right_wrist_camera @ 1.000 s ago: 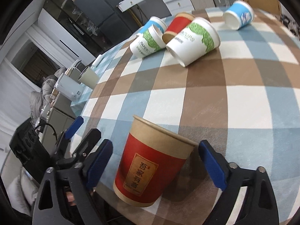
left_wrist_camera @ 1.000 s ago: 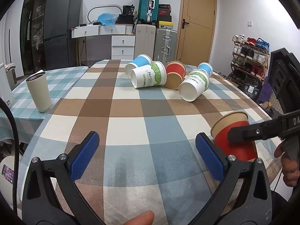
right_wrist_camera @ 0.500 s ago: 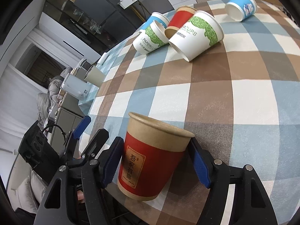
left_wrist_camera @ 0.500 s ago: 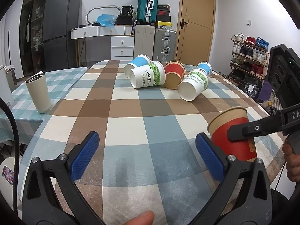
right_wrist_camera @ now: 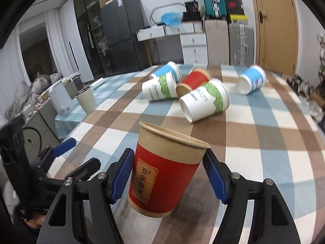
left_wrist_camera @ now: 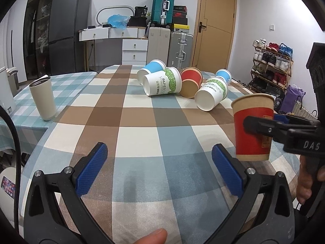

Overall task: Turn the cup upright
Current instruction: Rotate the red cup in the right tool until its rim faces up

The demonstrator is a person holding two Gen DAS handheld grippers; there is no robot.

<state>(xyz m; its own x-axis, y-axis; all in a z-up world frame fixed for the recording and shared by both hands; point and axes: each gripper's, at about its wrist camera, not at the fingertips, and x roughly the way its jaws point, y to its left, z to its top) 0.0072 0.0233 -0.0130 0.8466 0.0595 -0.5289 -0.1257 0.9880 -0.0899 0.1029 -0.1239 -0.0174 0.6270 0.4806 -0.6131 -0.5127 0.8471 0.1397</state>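
The red paper cup, a second ago leaning in the wide-spread right tool, now stands mouth-up and nearly plumb, clamped on both sides by the blue pads; its base appears just clear of the checked tabletop at the near right edge, though contact cannot be ruled out. In my judgement the flip is effectively done and only set-down and release remain. The left tool is unchanged, released and empty over the near tabletop, while five other paper cups, including a white-and-green one, lie toppled at the far side.
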